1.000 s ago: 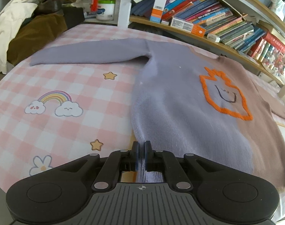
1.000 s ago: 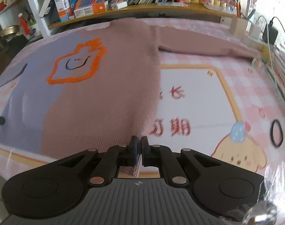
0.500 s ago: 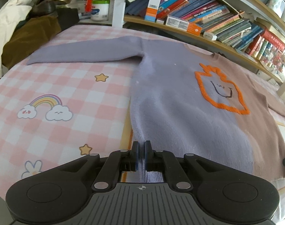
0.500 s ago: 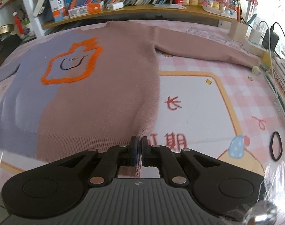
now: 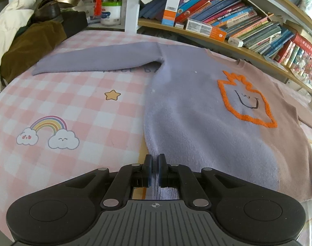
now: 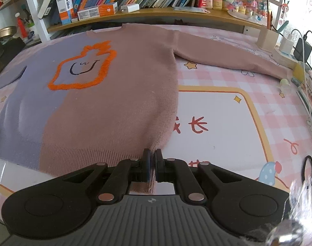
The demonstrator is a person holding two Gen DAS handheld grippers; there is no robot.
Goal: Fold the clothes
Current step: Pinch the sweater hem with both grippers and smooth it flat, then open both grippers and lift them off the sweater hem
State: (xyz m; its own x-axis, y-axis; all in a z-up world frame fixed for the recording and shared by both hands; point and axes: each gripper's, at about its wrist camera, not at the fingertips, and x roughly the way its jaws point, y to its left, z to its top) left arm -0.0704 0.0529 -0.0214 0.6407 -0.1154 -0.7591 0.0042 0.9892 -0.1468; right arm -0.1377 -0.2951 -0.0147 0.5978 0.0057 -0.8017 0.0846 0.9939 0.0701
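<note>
Change: since a second ago the sweater has slid toward the near edge in both views, so the rainbow print sits farther from the left tongs and more of the yellow-framed print shows beyond the hem on the right; both grips are unchanged.
Tabletop [image 5: 78, 94]: covered in pink check cloth with a rainbow print [image 5: 48, 132] on its left half and a yellow-framed panel [image 6: 227, 123] on its right half.
Bookshelf [image 5: 227, 22]: runs along the far edge, packed with books.
Sweater [image 5: 197, 110]: lies flat, front up, across the middle of the tabletop, lilac on the left half and brown on the right half, both sleeves spread out toward the far corners, hem at the near edge.
Orange outline [image 6: 82, 67]: stitched on the chest, with a small drawn smile inside.
Left tongs [image 5: 154, 171]: pressed together, pinching the lilac corner of the hem.
Right tongs [image 6: 152, 167]: pressed together, pinching the brown corner of the hem.
Hair tie [image 6: 308, 169]: black loop near the right edge, well apart from the sweater.
</note>
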